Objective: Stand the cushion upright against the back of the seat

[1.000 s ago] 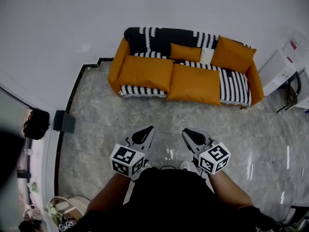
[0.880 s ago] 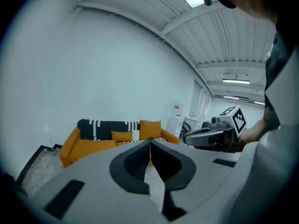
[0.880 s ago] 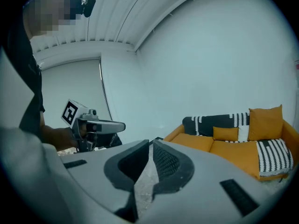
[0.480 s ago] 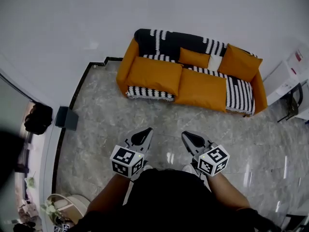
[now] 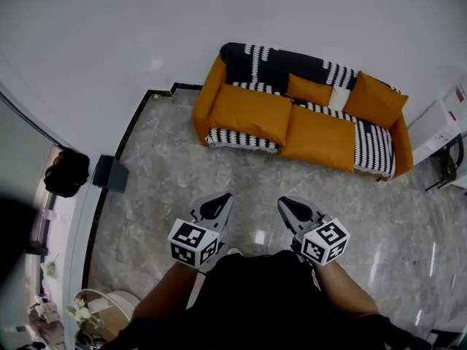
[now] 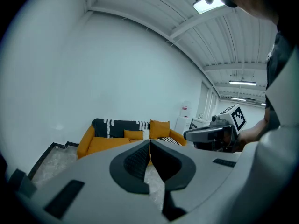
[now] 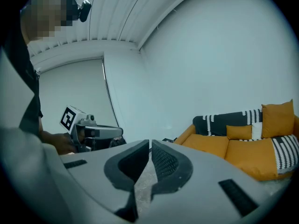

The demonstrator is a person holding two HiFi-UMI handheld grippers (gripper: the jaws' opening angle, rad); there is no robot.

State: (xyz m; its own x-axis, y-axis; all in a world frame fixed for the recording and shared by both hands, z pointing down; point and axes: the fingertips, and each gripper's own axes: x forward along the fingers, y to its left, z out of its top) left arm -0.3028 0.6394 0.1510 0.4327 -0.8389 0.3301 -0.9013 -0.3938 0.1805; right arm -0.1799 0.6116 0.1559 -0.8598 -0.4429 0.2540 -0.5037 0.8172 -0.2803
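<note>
Standing well back from an orange sofa (image 5: 208, 97), you hold both claws level in front of you, side by side and apart. The left gripper (image 5: 222, 197) has its jaws pressed together with nothing between them. The right gripper (image 5: 287, 202) is closed the same way and also holds nothing.

The sofa sits against a white wall (image 5: 146, 35). A black-and-white striped throw (image 5: 270, 60) is draped over its back and seat. 2 large orange cushions lie flat on the seat: the left flat cushion (image 5: 248, 113) at the sofa's left end and the middle flat cushion (image 5: 321, 137) just beside it, their edges touching. Which of them the task means cannot be told. Against the backrest stand a small orange cushion (image 5: 309, 90), a white cushion (image 5: 337, 98) just beside it, and a large upright orange cushion (image 5: 376, 99) at the right end.

A stretch of glossy grey marble floor (image 5: 168, 173) lies between you and the sofa. Off to your left, near a glass partition, are a black bag (image 5: 66, 172) and a dark box (image 5: 111, 173). A white cabinet (image 5: 438, 122) stands to the right of the sofa.
</note>
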